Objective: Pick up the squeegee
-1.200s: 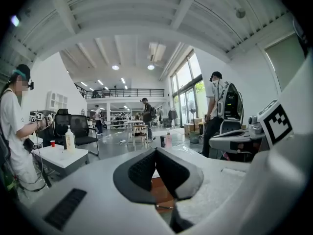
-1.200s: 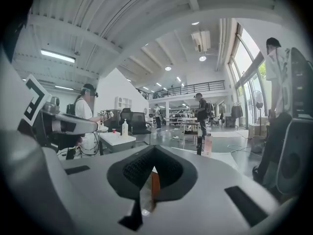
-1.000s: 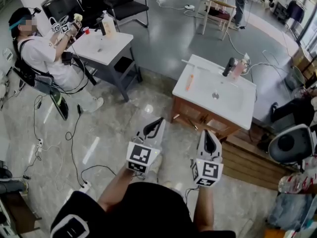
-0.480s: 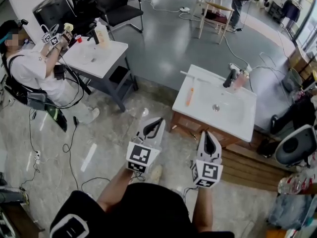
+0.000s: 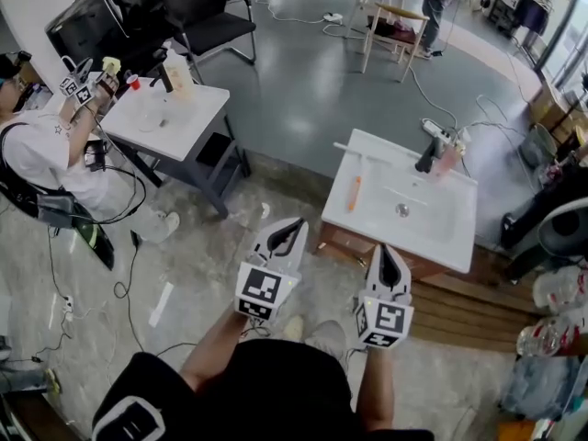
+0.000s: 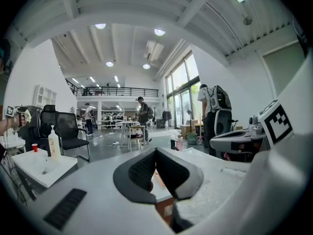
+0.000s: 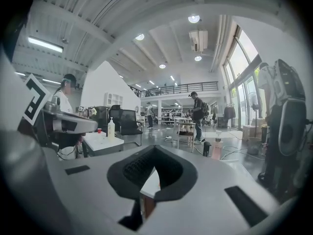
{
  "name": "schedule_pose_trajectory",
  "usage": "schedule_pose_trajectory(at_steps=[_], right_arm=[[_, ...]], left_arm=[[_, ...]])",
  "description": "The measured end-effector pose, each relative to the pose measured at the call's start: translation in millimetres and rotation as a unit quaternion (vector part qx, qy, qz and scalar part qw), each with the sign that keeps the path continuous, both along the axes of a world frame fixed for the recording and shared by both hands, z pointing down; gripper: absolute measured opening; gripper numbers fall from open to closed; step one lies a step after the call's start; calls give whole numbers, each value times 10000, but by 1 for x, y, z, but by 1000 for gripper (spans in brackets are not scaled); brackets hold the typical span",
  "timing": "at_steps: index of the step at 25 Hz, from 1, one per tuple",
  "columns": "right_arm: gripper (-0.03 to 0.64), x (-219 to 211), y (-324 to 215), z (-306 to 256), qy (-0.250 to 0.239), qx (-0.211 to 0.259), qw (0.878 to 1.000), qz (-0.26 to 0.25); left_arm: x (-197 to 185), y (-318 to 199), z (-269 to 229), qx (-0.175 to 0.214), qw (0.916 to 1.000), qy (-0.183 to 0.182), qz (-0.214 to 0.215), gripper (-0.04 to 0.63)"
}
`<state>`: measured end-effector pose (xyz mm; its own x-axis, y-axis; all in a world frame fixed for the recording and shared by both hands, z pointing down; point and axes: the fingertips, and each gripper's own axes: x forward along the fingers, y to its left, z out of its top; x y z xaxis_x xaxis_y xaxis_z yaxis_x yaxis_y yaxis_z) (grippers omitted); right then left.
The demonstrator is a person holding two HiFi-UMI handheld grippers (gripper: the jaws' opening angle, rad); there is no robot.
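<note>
a: what's the room like?
b: a big open hall. the floor is grey further out, with pale marble tiles under the two grippers and cables trailing over them.
a: biggest thing near the grippers?
b: a white washbasin cabinet (image 5: 436, 235) with a wooden front. it's just ahead of both, more in line with the right gripper (image 5: 383, 252) than the left gripper (image 5: 295, 224).
a: anything else large?
b: a second basin table (image 5: 193, 122) stands well off to the left of the left gripper and further ahead. a seated person (image 5: 41, 154) is working at it, and black office chairs (image 5: 207, 12) stand beyond.
a: how are the jaws set?
b: on both grippers the pads are pressed together and there's nothing between them. each gripper's own view shows that. they're held side by side, pointing at the cabinet.
a: where's the squeegee?
b: the squeegee (image 5: 354, 193), orange-handled, lies flat on the left part of the basin top. it's ahead of the grippers, roughly between their lines, and apart from both.
a: smaller bits?
b: a black faucet (image 5: 425, 157) is at the far edge ahead of the right gripper, with a pink cup (image 5: 447, 162) just beside it. a thin white strip (image 5: 365, 152) lies across the far left corner, past the squeegee.
</note>
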<state>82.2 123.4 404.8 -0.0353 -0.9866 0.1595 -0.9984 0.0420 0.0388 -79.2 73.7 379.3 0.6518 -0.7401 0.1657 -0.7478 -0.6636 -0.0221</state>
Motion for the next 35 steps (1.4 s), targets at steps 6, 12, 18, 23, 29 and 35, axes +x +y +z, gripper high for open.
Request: schedule_pose_trajectory(at_steps=[6, 12, 18, 23, 29, 35], right_arm=[[-3, -2, -26, 3, -5, -17, 10000, -8], [-3, 3, -50, 12, -44, -84, 9999, -55], [-3, 14, -84, 20, -116, -124, 9998, -34], [-3, 29, -115, 33, -175, -195, 9997, 17], [-3, 45, -165, 43, -244, -307, 9992, 46], [-2, 59, -207, 58, -315, -579, 9978, 93]], left_arm=[[-4, -26, 5, -37, 10000, 15, -56, 2], [-1, -50, 9, -56, 9999, 19, -118, 2], [10, -80, 17, -92, 9999, -60, -99, 2], [25, -115, 26, -128, 9998, -106, -62, 2], [44, -165, 35, -246, 9996, -99, -9, 2], [65, -212, 52, -433, 9990, -125, 49, 2]])
